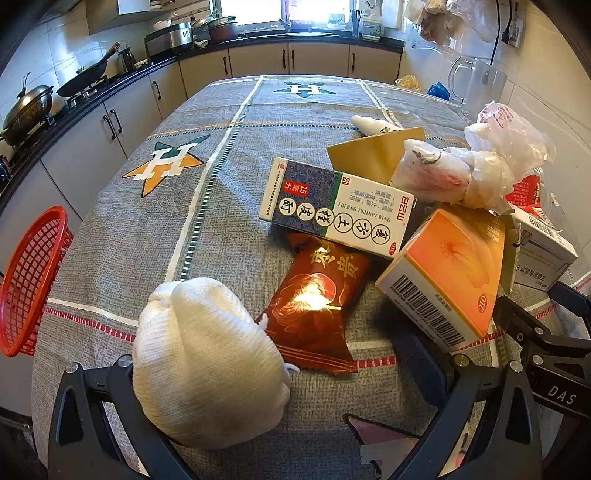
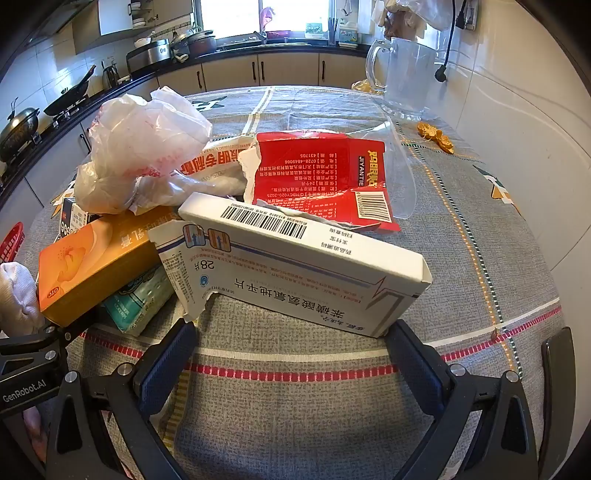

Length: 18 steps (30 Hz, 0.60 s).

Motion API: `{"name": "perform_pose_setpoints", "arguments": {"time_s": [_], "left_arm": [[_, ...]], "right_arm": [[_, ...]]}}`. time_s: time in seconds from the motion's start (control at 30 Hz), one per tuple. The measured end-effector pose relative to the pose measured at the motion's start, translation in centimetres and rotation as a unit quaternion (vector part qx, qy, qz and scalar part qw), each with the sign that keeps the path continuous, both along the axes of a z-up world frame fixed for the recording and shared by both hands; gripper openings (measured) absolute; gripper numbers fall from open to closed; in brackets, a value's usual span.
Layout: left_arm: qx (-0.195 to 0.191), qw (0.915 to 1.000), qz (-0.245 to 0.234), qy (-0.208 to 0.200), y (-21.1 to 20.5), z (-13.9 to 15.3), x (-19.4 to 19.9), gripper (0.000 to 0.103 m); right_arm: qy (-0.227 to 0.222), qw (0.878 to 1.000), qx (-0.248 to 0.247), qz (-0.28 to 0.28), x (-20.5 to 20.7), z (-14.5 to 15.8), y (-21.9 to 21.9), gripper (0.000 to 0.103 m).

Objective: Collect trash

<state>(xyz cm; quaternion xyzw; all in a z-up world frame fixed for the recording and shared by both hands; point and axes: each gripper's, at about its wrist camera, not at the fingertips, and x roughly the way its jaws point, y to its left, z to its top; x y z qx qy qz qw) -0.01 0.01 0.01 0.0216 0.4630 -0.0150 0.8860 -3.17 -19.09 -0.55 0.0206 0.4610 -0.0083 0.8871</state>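
Home kitchen, wok (image 1: 27,107) and frying pan (image 1: 86,75) on stove, cream cabinets (image 1: 258,61), sunlit window (image 1: 284,11)

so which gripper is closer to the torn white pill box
Right. The right gripper straddles the white pill box; the left gripper sits beyond the orange box, farther away.
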Motion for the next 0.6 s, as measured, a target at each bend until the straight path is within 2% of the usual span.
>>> {"name": "perform_pose_setpoints", "arguments": {"time_s": [0.33, 0.4, 0.6], "left_arm": [[-0.007, 0.9999, 0.009, -0.012, 0.9, 0.3, -1.8, 0.103], [-0.010, 0.9995, 0.010, -0.028, 1.1, 1.0, -2.7, 0.103], [0.015, 0.9949, 0.011, -0.099, 0.8, 3.2, -6.1, 0.103]], "right_arm": [[0.002, 1.000, -0.004, -0.005, 0.0, 0.0, 0.0, 0.103], [0.003, 1.000, -0.003, -0.005, 0.0, 0.0, -0.1, 0.103], [0.003, 1.000, -0.006, -0.001, 0.0, 0.0, -0.1, 0.103]]}}
